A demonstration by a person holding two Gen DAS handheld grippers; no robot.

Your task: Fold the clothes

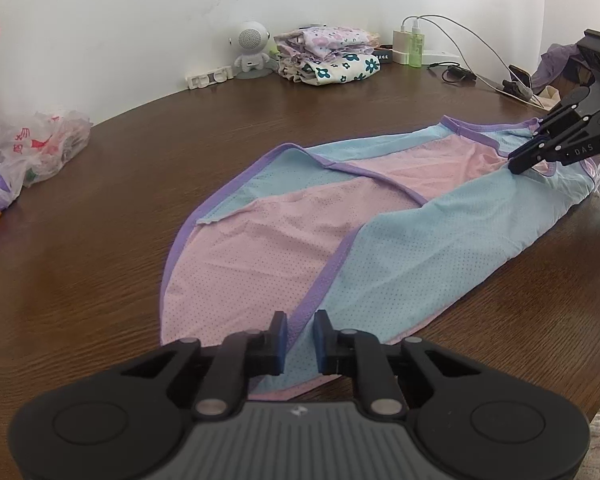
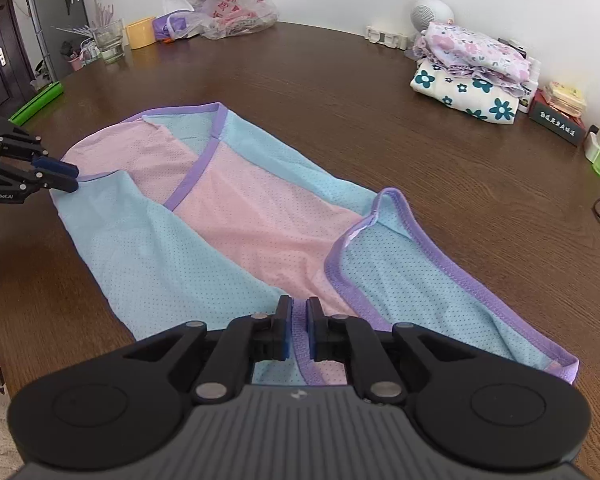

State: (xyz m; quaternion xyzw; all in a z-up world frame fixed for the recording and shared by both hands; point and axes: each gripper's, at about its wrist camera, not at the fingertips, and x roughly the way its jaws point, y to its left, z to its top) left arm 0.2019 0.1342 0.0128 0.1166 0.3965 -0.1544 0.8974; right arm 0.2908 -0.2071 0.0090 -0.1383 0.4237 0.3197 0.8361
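Observation:
A pink and light-blue mesh garment with purple trim lies spread flat on the brown wooden table. My left gripper is at the garment's near end, its pads pinching a purple-trimmed edge. In the right wrist view that same left gripper grips the far left corner of the garment. My right gripper is shut on the purple trim at the opposite end. From the left wrist it shows as the right gripper, clamped on the far right edge.
A stack of folded floral clothes sits at the back by the wall, beside a small white robot-shaped speaker. Plastic bags lie at one end; a charger, green bottle and cables at the other. A glass and yellow cup stand far off.

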